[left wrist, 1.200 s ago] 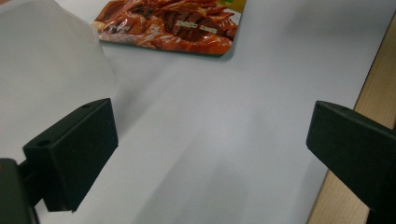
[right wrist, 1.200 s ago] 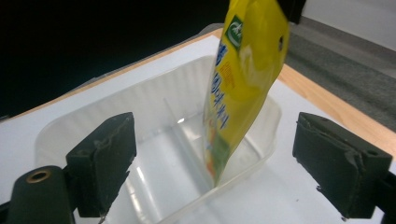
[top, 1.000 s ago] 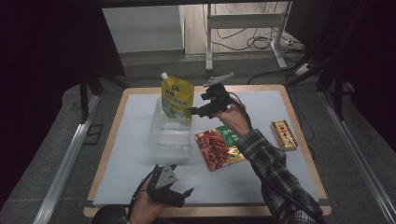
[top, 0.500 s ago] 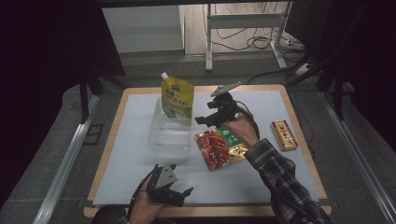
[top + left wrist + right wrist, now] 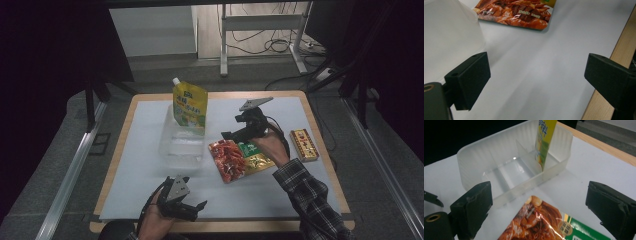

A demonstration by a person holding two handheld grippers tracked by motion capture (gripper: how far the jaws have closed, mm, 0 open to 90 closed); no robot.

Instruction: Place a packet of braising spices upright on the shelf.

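Note:
A clear plastic bin [image 5: 170,145] [image 5: 474,160] with inner dividers sits left of the mat's middle. A yellow spouted pouch [image 5: 190,105] [image 5: 545,137] stands upright in its far end. A red and green snack packet [image 5: 239,159] [image 5: 541,222] [image 5: 516,11] lies flat just right of the bin. My right gripper [image 5: 231,127] [image 5: 540,202] hovers open over the packet's far end, facing the bin, with nothing in its jaws. My left gripper [image 5: 199,210] [image 5: 539,75] rests open near the front edge, with bare mat between its jaws and the bin [image 5: 449,32] to its left.
A brown and gold box [image 5: 304,145] lies at the right of the white mat [image 5: 140,180]. The wooden table edge [image 5: 624,50] runs close beside the left gripper. Metal rails and dark floor flank the table.
The right gripper has drawn back from beside the yellow pouch, toward the person and right, and now hangs above the snack packet. The left gripper has not moved.

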